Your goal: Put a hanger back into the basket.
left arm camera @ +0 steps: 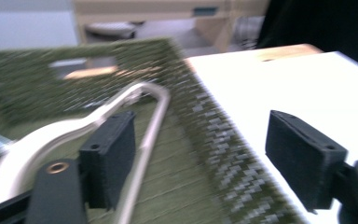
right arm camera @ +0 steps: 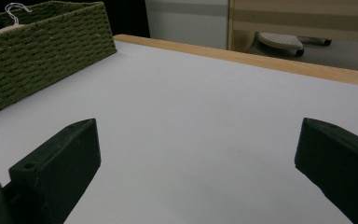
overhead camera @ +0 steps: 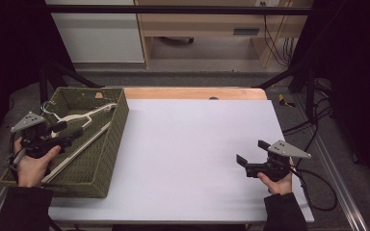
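Observation:
A green woven basket (overhead camera: 117,126) stands at the table's left and holds a pale wooden clothes hanger (overhead camera: 84,117) with a wire hook (overhead camera: 47,109). My left gripper (overhead camera: 66,131) hovers over the basket, open, its jaws wide apart above the hanger (left arm camera: 140,100); the basket's right wall (left arm camera: 214,135) passes between them in the left gripper view. My right gripper (overhead camera: 251,151) is held low over the white table top at the right, open with nothing between its jaws (right arm camera: 196,158). The basket (right arm camera: 42,46) and the hanger's hook (right arm camera: 16,9) show far left in the right gripper view.
A white board (overhead camera: 197,149) covers the wooden table (overhead camera: 192,93). Cables (overhead camera: 313,130) trail off the right edge. A wooden desk (overhead camera: 212,24) and a white cabinet (overhead camera: 99,33) stand on the floor beyond the table.

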A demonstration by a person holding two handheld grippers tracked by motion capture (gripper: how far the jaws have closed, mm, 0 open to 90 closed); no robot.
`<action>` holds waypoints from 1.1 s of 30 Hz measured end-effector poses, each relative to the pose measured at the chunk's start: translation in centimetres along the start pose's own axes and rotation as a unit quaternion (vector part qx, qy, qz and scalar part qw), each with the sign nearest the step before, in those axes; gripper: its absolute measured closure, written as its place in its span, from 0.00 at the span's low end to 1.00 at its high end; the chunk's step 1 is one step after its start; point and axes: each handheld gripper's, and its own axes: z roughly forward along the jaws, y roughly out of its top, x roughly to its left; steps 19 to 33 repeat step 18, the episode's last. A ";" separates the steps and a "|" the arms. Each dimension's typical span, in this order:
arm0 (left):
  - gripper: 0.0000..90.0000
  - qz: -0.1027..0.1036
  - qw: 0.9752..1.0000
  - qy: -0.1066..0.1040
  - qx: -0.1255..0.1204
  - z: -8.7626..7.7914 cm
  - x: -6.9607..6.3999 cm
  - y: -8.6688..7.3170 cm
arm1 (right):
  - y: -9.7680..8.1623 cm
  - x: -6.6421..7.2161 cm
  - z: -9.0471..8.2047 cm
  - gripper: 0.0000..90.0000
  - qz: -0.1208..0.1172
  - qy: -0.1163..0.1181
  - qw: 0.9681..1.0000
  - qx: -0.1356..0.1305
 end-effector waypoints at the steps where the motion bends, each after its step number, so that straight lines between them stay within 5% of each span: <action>1: 0.24 0.001 1.000 -0.014 -0.010 0.0 -0.6 0.0 | 0.0 0.0 0.0 0.01 -0.001 0.001 1.000 0.000; 6: 0.14 0.019 0.996 -0.072 -0.040 0.5 -3.8 0.1 | 0.0 -0.1 -0.1 0.01 -0.003 0.004 1.000 -0.004; 14: 0.08 0.048 0.992 -0.108 -0.040 1.8 -7.4 -0.7 | 0.1 0.0 -0.3 0.01 -0.004 0.010 1.000 -0.007; 33: 0.08 0.052 0.992 -0.114 -0.030 2.3 -8.1 -1.3 | 0.1 0.0 -0.3 0.01 -0.001 0.011 1.000 -0.010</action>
